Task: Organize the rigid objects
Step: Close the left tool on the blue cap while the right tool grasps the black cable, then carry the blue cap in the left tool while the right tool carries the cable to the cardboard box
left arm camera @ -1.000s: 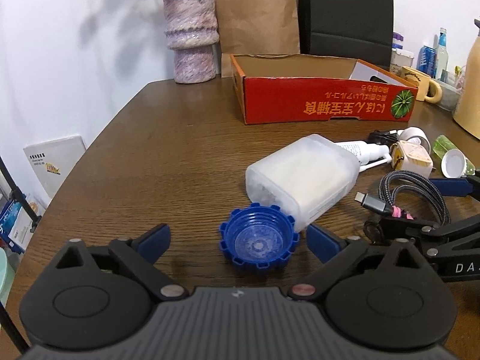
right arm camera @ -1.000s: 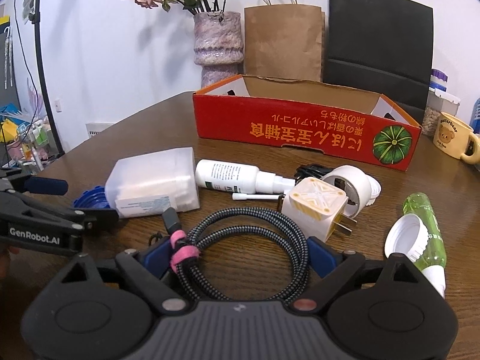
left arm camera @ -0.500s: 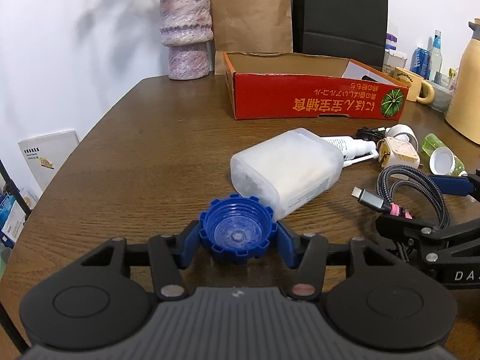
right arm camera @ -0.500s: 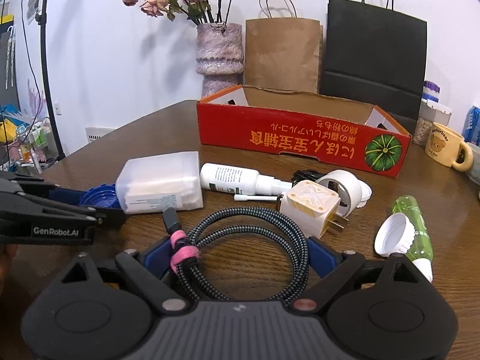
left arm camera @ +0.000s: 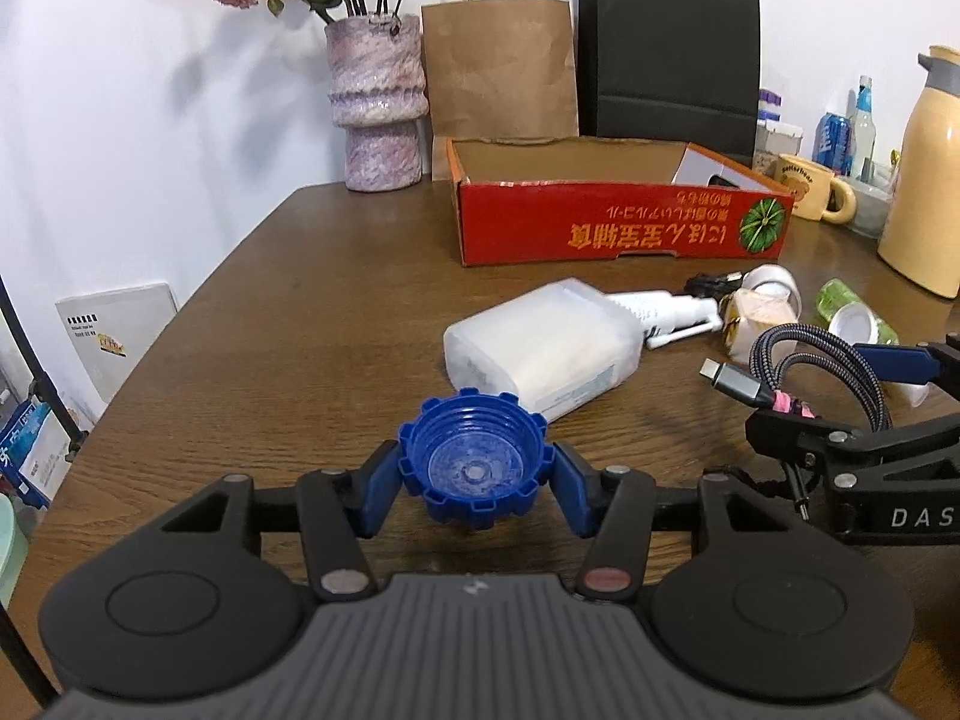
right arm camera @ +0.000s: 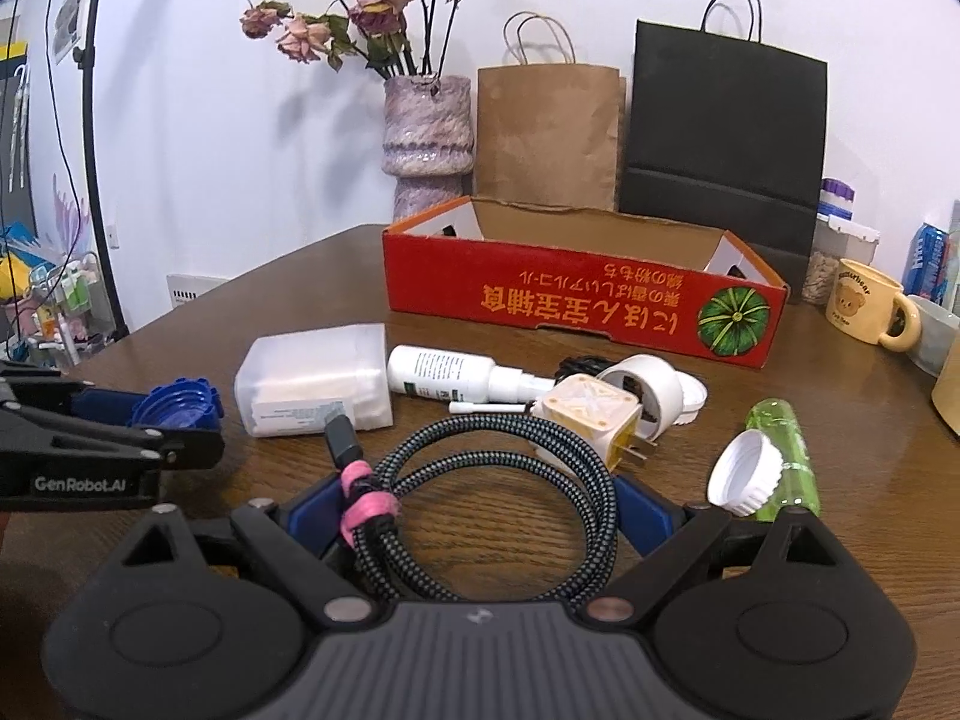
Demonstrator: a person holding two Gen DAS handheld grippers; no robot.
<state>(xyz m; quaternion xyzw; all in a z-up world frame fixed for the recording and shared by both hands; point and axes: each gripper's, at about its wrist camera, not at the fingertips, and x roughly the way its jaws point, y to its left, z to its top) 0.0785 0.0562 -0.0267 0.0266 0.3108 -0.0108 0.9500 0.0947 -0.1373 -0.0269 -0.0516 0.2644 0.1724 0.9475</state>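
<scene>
My left gripper (left arm camera: 474, 474) is shut on a blue ribbed bottle cap (left arm camera: 474, 462), held open side up just above the brown table (left arm camera: 270, 330). From the right wrist view the same cap (right arm camera: 174, 405) shows at the far left. My right gripper (right arm camera: 480, 504) is shut on a coiled braided cable (right arm camera: 498, 480) with a pink tie; its wide-set pads (right arm camera: 645, 510) press the coil's sides. The empty red cardboard box (right arm camera: 576, 300) stands at the back of the table.
On the table lie a frosted plastic container (left arm camera: 540, 348), a white spray bottle (right arm camera: 444, 369), a cream plug adapter (right arm camera: 585, 414), a white round plug (right arm camera: 648, 390) and a green bottle (right arm camera: 780, 456) with a white cap. Vase (left arm camera: 378, 102), paper bags, mug (right arm camera: 864, 306) and yellow flask (left arm camera: 924, 180) line the back.
My left jaws have closed on the blue cap and raised it off the table. The right gripper has risen a little with the cable still in it.
</scene>
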